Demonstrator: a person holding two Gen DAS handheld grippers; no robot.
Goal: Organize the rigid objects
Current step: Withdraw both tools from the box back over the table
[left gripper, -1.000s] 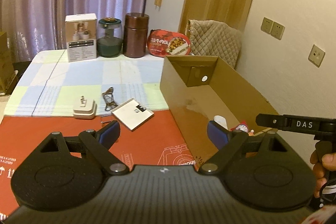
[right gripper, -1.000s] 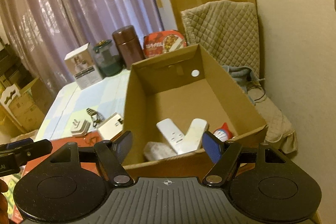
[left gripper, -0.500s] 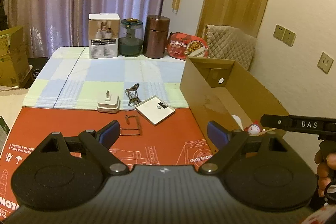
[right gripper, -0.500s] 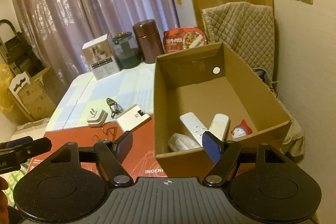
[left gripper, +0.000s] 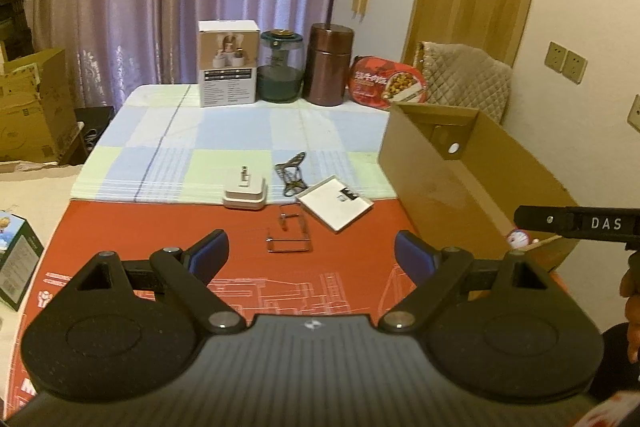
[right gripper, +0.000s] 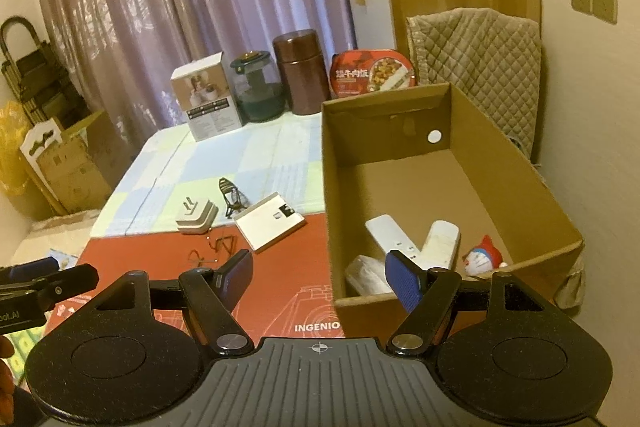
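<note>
We hold the left gripper (left gripper: 312, 255) and the right gripper (right gripper: 319, 277) above the near red end of the bench (left gripper: 160, 259), both with jaws spread and pinching nothing. Loose ahead lie a white plug (left gripper: 245, 191), a wire clip (left gripper: 289, 243) and a flat white card (left gripper: 335, 205). The cardboard box (right gripper: 536, 195) at the bench's right edge holds two white remotes (right gripper: 394, 237) and a small figurine (right gripper: 482, 259).

Both grippers' jaws wide (nothing held)

Dim warm indoor light, soft focus, fisheye-bent edges.
</note>
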